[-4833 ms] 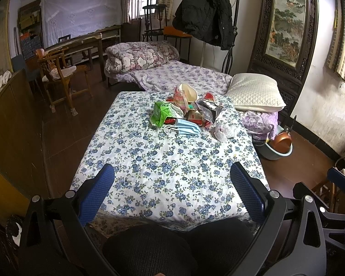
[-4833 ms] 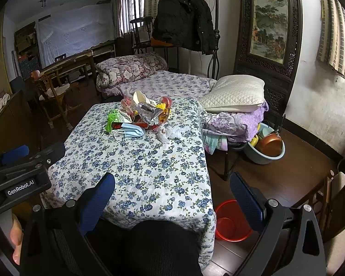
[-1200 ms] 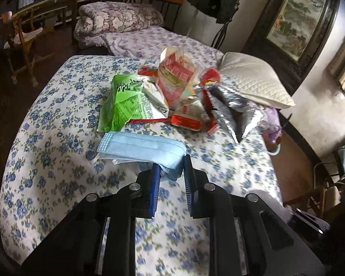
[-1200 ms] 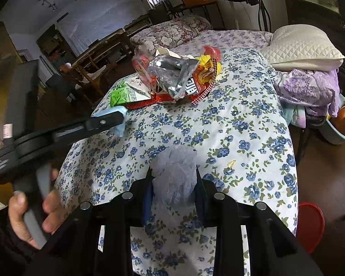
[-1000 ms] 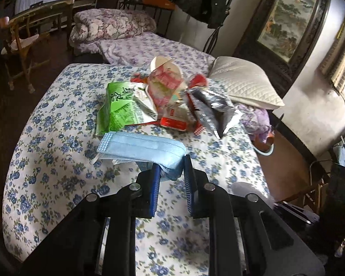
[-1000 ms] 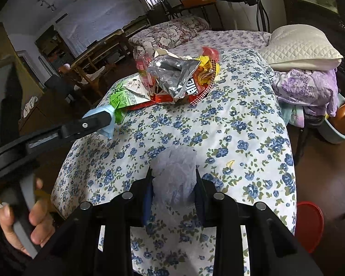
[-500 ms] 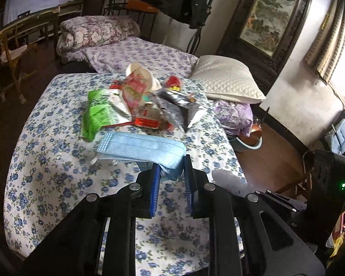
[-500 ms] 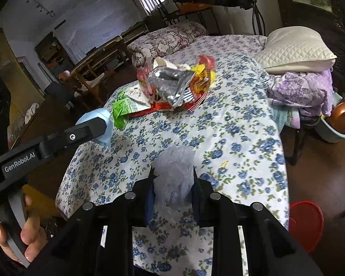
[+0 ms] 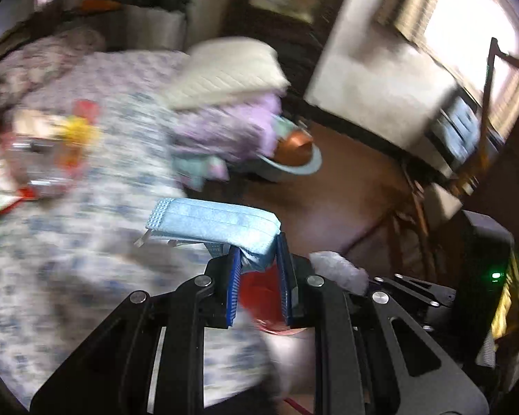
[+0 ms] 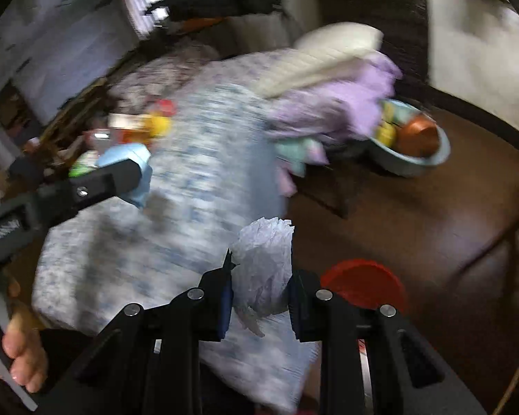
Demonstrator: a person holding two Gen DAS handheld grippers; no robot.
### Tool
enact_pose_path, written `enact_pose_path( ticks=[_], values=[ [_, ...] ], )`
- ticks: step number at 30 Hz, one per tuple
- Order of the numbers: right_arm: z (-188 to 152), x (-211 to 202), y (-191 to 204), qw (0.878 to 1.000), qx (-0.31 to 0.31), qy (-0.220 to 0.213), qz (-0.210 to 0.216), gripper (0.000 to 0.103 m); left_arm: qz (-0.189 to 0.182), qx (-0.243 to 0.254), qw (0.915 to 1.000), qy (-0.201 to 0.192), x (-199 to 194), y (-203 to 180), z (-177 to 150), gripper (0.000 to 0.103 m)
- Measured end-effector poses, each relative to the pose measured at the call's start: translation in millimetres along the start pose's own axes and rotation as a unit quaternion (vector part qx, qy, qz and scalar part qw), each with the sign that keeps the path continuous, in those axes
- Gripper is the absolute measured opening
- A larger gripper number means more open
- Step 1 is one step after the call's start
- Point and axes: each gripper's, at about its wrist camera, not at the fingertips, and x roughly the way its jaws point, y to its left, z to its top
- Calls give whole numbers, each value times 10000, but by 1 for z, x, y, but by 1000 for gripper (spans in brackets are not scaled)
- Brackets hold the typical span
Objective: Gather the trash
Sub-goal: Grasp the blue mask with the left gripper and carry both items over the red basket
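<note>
A floral-clothed bed (image 10: 197, 159) is smearing across the left half of both frames, a dark wood floor (image 10: 432, 214) filling the right, everything beyond the tools blurred.

The red bin (image 10: 363, 288) is sitting on the floor just off the bed's corner. In the right wrist view it is lying at lower right of centre, immediately right of the right gripper (image 10: 259, 297); in the left wrist view it (image 9: 259, 294) is showing directly between and just beyond the fingers of the left gripper (image 9: 257, 269). I judge both tools are near it, the left lined up most squarely.

The left gripper is clamping one end of a blue mask (image 9: 211, 223), whose long axis is stretching out toward the left of the frame, roughly level. The right gripper is pinching a crumpled white wad (image 10: 264, 263), which is standing up out of the jaws. Neither piece is over the bin's mouth yet, as far as I can tell.

More wrappers (image 9: 48, 152) are waiting on the bed at left centre.

No writing is readable; the blur is wiping out any label on wrappers or tools.
</note>
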Motion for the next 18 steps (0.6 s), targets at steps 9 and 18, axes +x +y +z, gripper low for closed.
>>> enact_pose_path(
  ticks=[9,18],
  values=[
    [-45,55,-103,9921,1033,625,-329,27,-169,445,9916,1204,137,-78,-20,21],
    [-79,140,-150,9789,1635,1212,-203,28,-56,97,9817,1903,229,-58,-56,21]
  ],
)
